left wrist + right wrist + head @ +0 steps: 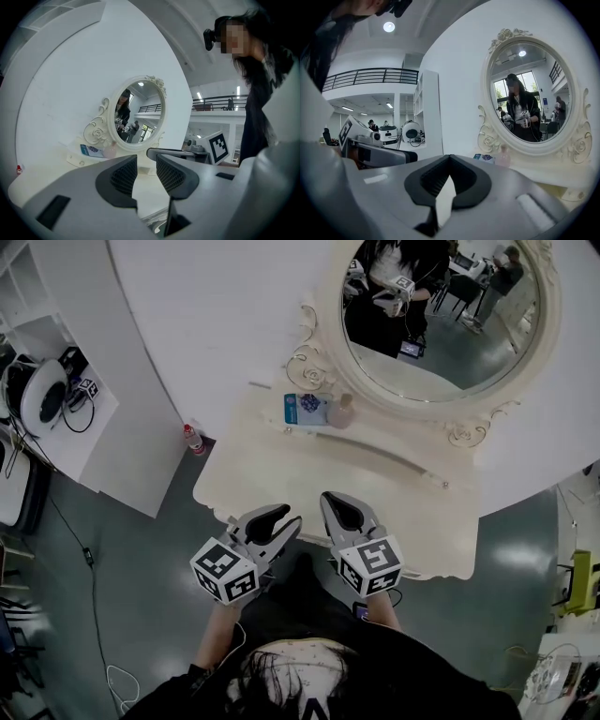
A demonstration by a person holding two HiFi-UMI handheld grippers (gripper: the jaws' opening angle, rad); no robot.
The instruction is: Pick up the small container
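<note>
A small blue-and-white container lies on the cream dressing table, at the foot of the oval mirror, with a pale pink bottle right beside it. Both show far ahead in the left gripper view as the container and bottle, and in the right gripper view as the container and bottle. My left gripper hovers over the table's near edge, its pads a narrow gap apart with nothing between. My right gripper is next to it, shut and empty.
The oval mirror in its carved frame backs the table against a white wall. A red-capped bottle stands off the table's left corner. A white shelf unit with a round device and cables is at the left.
</note>
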